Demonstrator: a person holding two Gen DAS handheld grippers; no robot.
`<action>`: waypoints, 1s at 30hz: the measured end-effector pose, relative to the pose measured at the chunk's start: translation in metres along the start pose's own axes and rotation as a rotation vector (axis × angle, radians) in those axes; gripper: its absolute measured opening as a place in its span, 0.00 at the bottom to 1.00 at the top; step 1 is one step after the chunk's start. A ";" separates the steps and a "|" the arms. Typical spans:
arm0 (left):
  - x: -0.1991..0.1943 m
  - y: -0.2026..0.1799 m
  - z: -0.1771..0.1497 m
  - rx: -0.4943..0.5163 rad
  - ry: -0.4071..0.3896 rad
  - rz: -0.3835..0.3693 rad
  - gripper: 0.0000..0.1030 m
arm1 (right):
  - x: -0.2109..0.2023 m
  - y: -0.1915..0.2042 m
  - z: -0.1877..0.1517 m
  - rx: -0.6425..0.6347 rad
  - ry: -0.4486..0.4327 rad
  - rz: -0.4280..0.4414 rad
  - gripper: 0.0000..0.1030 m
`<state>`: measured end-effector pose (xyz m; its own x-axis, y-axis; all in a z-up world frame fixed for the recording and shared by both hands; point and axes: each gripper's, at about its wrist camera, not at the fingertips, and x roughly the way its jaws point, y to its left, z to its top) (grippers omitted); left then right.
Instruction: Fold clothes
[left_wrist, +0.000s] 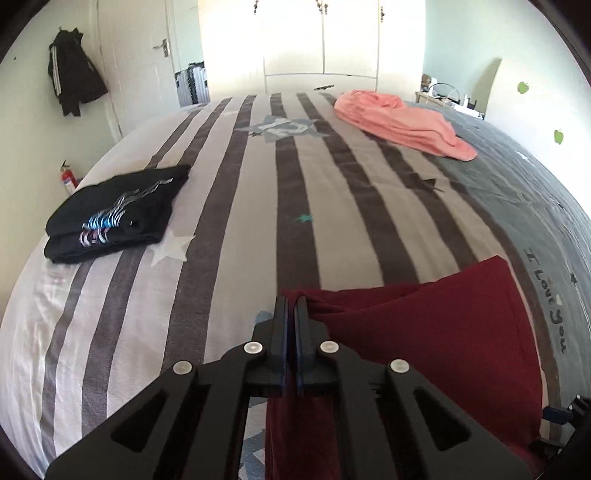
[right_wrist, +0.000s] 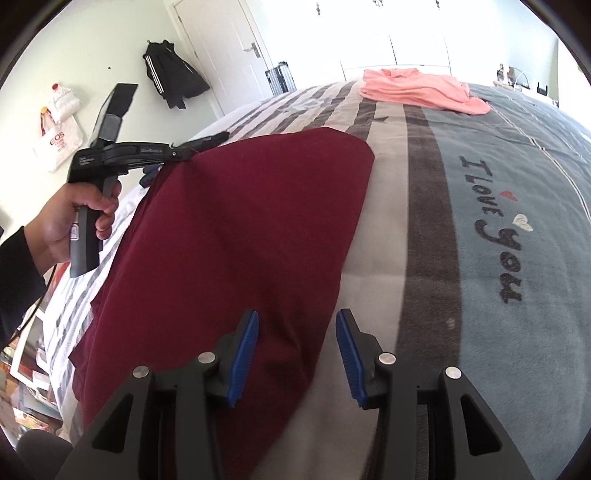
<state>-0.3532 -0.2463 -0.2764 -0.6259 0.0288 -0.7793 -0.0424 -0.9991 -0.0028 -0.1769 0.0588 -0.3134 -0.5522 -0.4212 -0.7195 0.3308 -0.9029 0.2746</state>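
The right tongs (right_wrist: 297, 354) hover half-open over the near hem of the maroon garment (right_wrist: 236, 236) spread on the bed (right_wrist: 384, 229), soft, light cloth best pinched at corners, as the left tongs (left_wrist: 291, 306) do, clamped shut on its far edge.

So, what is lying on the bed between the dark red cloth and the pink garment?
Nothing lies there: only bare striped bedcover separates the dark red cloth from the pink garment. The right wrist view shows that stretch most clearly.
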 end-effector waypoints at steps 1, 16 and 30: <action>-0.003 0.003 -0.005 -0.026 0.012 -0.010 0.21 | 0.001 0.004 -0.001 -0.008 0.003 -0.014 0.39; -0.128 -0.001 -0.172 -0.128 0.090 -0.182 0.42 | -0.027 0.026 0.006 0.044 -0.070 0.022 0.39; -0.143 -0.042 -0.229 -0.160 0.216 -0.285 0.41 | -0.032 0.046 -0.019 0.041 -0.014 0.018 0.39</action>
<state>-0.0838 -0.2154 -0.3084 -0.4277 0.3152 -0.8472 -0.0582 -0.9449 -0.3222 -0.1295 0.0325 -0.2897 -0.5568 -0.4384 -0.7055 0.3096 -0.8977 0.3134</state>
